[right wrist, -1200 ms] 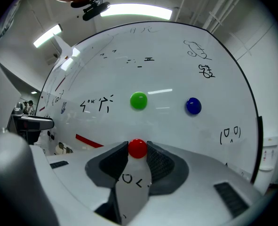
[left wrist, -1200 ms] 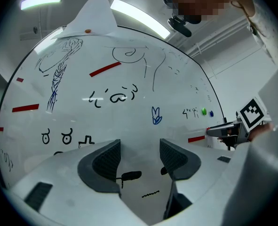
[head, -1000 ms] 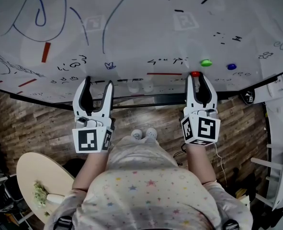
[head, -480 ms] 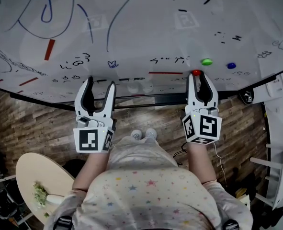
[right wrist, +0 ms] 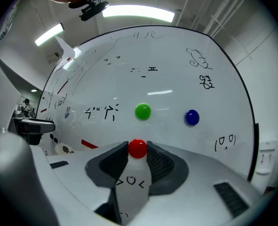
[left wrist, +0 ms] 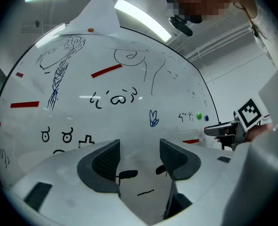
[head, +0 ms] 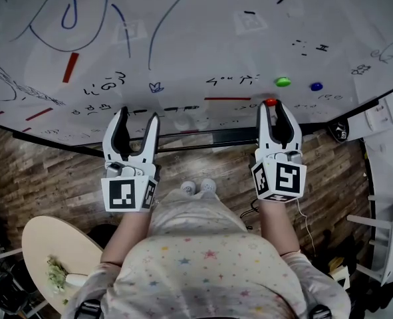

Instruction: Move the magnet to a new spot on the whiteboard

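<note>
Two white plastic tools: the left gripper [head: 138, 113] and the right gripper [head: 271, 105], jaws lined with dark grey ribbed pads [left wrist: 106, 161], each bearing a cube [head: 124, 195] of black-and-white square markers. Pale top [head: 209, 264] with pastel stars; white-toed shoes [head: 199, 186].

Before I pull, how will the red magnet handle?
The red magnet looks round and glossy, so probably light and rigid but apt to slip from the right gripper. It clings to the whiteboard, so expect resistance, then a sudden release.
</note>
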Available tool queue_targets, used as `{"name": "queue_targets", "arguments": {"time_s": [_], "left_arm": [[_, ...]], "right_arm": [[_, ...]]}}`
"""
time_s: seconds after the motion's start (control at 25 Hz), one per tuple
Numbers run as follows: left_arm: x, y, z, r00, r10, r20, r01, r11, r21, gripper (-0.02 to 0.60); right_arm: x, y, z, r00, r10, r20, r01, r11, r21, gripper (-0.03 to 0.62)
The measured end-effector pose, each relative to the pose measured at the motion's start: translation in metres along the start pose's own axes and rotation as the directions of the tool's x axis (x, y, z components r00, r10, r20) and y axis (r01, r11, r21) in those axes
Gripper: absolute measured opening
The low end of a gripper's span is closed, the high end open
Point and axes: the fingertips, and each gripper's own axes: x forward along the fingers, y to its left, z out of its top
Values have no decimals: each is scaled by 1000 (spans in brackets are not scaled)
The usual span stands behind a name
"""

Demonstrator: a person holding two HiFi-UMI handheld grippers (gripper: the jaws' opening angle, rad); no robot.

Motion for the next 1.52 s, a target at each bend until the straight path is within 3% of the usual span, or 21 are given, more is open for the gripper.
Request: {"name": "queue_targets", "arguments": {"time_s": [1.52], "left_arm": [[-14,-4,1,999,-35,7,36,999,-23,247]], "right_arm": [[-53,1,21,999,-21,50,21,1000,6,123]]}}
